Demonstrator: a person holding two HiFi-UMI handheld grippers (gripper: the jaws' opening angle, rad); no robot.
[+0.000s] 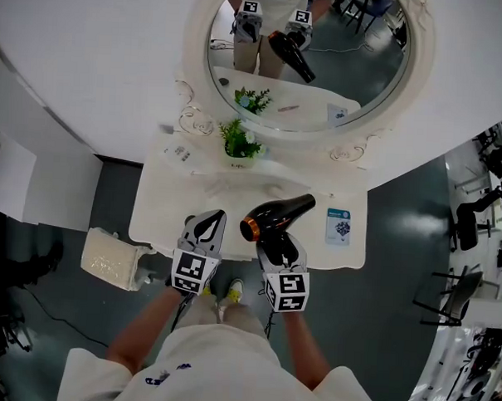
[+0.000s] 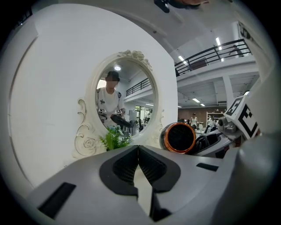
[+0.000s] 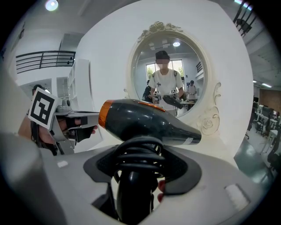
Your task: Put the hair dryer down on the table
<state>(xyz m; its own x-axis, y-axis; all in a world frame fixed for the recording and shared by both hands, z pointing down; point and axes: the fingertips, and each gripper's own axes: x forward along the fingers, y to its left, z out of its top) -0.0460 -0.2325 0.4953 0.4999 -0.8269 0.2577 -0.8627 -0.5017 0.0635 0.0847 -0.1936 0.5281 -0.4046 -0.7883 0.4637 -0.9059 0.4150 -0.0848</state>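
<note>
A black hair dryer with an orange ring at its rear end hangs just above the front of the white dressing table. My right gripper is shut on its handle and coiled cord, and the barrel lies crosswise over the jaws with its nozzle to the right. My left gripper is beside it on the left, shut with nothing in it; its pads meet at the tips. The left gripper view shows the dryer's orange-ringed end on the right.
An oval mirror in an ornate white frame stands at the table's back, with a small green plant before it. A blue-and-white card lies at the table's right. A beige box sits on the floor at the left.
</note>
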